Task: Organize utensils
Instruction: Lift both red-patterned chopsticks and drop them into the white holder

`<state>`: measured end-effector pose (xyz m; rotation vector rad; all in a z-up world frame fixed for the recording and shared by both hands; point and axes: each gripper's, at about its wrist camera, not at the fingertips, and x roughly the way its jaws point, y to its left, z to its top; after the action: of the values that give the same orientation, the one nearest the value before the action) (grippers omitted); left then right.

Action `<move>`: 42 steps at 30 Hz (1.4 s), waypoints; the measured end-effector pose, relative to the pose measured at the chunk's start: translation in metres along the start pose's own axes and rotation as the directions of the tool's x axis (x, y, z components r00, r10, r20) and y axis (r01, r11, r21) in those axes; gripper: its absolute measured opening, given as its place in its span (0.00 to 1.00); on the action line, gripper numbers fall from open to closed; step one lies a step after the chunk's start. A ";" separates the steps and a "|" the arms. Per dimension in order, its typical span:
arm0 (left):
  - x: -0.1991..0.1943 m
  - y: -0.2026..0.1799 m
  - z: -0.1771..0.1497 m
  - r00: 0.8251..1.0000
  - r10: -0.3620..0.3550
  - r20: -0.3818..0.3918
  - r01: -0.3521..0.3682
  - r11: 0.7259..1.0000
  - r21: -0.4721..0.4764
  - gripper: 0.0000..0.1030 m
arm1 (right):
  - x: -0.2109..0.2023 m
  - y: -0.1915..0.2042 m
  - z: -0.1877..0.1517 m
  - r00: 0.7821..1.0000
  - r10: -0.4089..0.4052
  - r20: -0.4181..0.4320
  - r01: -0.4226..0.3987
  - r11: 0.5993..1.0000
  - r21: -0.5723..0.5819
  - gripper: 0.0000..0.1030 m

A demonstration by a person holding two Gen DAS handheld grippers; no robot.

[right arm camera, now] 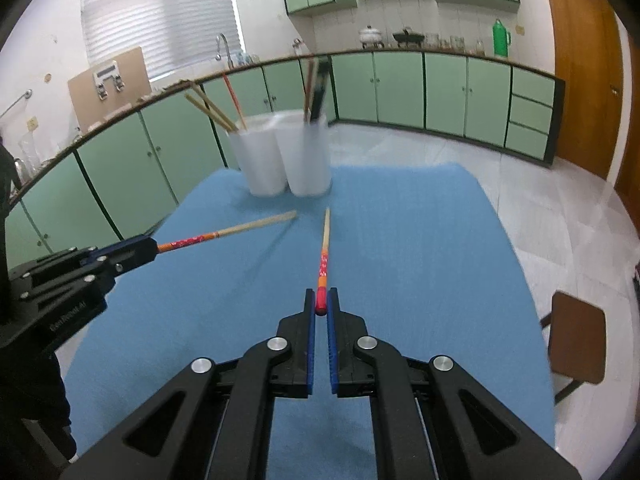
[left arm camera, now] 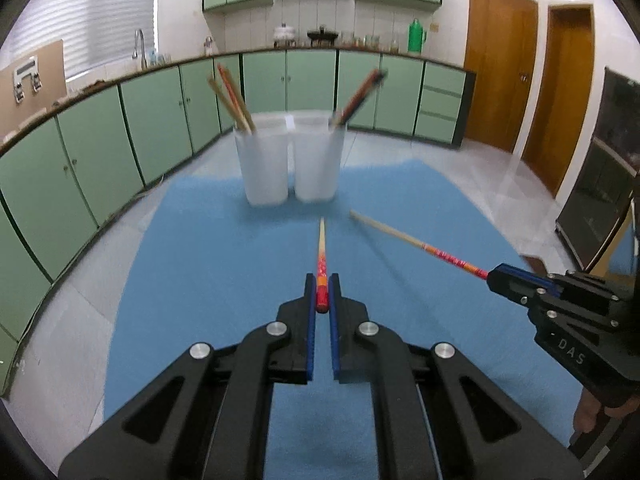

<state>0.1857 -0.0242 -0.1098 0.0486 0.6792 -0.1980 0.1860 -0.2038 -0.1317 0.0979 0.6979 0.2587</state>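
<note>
**Red-Handled Chopsticks Held, One in Each Gripper**

Red and orange patterned ends sat pinched between blue pads: the left gripper (left arm camera: 322,294) had its jaws clamped on the thick end of one chopstick (left arm camera: 321,248), and the right gripper (right arm camera: 321,300) was clamped likewise on its twin (right arm camera: 325,248). Each pale tip pointed forward and hung above the blue mat (left arm camera: 208,264) on the table, probably so it could drop tip-first into a cup. Two white cups (left arm camera: 290,160) stood touching at the mat's far edge. The left cup (right arm camera: 258,156) already held pale and red-handled sticks, the right cup (right arm camera: 306,152) darker ones. Judging by colour, this pair likely belonged in the left cup.
</note>
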 end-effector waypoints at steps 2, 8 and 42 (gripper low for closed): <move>-0.007 0.001 0.009 1.000 -0.003 0.024 0.003 1.000 0.003 0.05 | -0.008 0.002 0.011 1.000 0.013 0.021 -0.013 1.000 -0.010 0.05; -0.031 0.007 0.037 0.995 -0.024 0.092 0.025 1.000 -0.003 0.05 | -0.029 0.008 0.050 0.996 0.057 0.075 -0.054 0.997 -0.046 0.05; -0.083 0.039 0.167 0.934 -0.035 0.357 0.014 0.998 0.061 0.05 | -0.047 0.053 0.255 0.945 0.241 0.222 -0.191 0.955 -0.226 0.05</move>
<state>0.2340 0.0099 0.0710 0.0571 0.3098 -0.2433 0.3052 -0.1656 0.1012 0.0126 0.4081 0.5188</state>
